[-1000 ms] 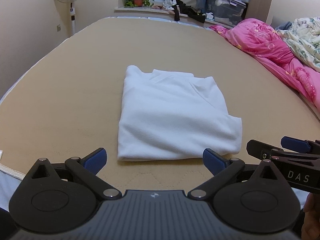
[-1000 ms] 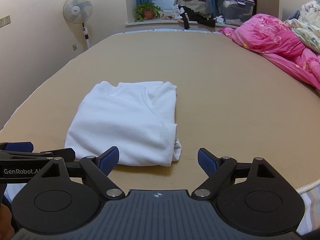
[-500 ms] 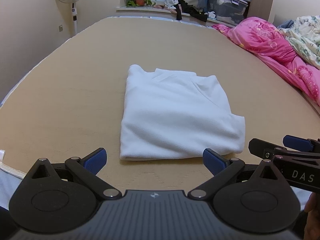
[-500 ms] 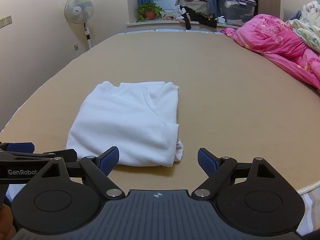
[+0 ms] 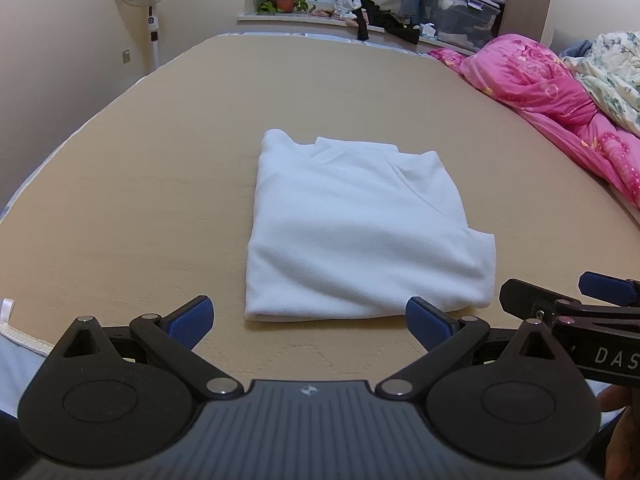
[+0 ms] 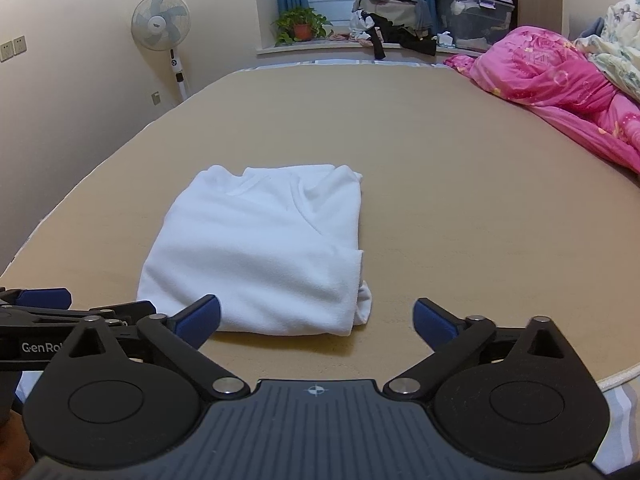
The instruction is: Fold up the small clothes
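Far left, a cream wall w/ a white standing fan [image 6: 161, 27] on the floor beside my work surface, a wide tan mattress [image 6: 460, 184] that fills most of both views. My left gripper [image 5: 308, 317] hovers low over the near edge, its blue pads wide apart w/ nothing between them. Just ahead of it lies the white garment [image 5: 360, 232], folded into a neat rectangle, flat on the tan cover, collar end pointing away from me. My right gripper [image 6: 316, 318] sits alongside the left one; its jaws have just been opening to full spread, nothing between them, and the garment's near right corner lies just ahead of its left pad. At the back, centre, a windowsill w/ blue curtains, a potted plant [image 6: 301, 26], a heap of clothes [image 6: 394, 20] and a clear storage bin [image 6: 474, 20]. Far right, a pink quilt [image 6: 552, 76] is bunched along the mattress edge, w/ a pale floral blanket [image 5: 612, 68] beyond it.
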`<move>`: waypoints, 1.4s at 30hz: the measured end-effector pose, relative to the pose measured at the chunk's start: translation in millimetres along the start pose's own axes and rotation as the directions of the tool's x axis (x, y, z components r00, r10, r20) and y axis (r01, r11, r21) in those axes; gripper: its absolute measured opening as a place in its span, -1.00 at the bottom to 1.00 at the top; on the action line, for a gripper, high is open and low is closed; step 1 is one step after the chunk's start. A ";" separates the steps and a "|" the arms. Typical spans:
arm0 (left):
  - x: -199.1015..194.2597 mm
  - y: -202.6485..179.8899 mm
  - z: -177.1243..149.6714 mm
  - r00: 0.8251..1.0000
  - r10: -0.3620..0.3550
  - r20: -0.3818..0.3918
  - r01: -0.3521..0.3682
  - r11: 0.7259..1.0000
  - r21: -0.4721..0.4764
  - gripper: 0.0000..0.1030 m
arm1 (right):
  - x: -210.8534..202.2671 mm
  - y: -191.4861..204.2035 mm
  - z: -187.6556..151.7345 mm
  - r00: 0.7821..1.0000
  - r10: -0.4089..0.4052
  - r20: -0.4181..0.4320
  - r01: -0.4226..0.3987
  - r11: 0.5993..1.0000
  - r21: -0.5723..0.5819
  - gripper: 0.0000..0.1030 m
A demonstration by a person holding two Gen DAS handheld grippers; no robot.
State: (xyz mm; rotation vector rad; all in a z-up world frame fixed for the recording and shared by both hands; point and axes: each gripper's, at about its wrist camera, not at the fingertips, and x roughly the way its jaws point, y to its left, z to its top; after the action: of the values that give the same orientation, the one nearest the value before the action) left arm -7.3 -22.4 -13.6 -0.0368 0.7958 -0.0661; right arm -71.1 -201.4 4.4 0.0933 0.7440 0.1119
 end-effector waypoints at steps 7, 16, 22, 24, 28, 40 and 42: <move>-2.0 1.0 0.0 1.000 0.008 0.008 -0.008 1.000 -0.005 0.99 | 2.3 -1.1 0.6 1.000 0.015 -0.010 -0.015 1.000 0.005 0.98; -3.8 3.0 0.4 1.000 0.003 0.015 -0.003 1.000 0.002 0.99 | 3.4 -1.1 1.4 1.000 -0.003 -0.006 0.003 1.000 0.010 0.98; -3.9 3.5 0.4 1.000 0.002 0.015 -0.002 1.000 0.003 0.99 | 3.7 -0.8 1.8 1.000 -0.002 -0.006 0.002 1.000 0.009 0.98; -3.9 3.3 0.4 1.000 0.003 0.016 -0.003 1.000 0.003 0.99 | 3.8 -0.7 1.8 1.000 -0.002 -0.007 0.002 1.000 0.009 0.98; -3.9 3.3 0.4 1.000 0.002 0.015 -0.002 1.000 0.003 0.99 | 3.6 -0.9 2.1 1.000 -0.001 -0.007 0.001 1.000 0.009 0.98; -3.7 4.4 0.4 1.000 0.001 0.012 -0.001 1.000 0.003 0.99 | 4.0 -1.1 2.1 1.000 -0.001 -0.008 0.001 1.000 0.008 0.98; -3.2 4.7 0.3 1.000 0.001 0.010 -0.001 1.000 0.004 0.99 | 4.0 -0.8 2.0 1.000 -0.001 -0.008 0.001 1.000 0.008 0.98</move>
State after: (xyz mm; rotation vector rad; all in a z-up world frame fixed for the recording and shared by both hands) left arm -9.1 -17.5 -11.4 -0.0333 0.7852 -0.0667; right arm -66.8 -201.8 3.1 0.1004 0.7529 0.1081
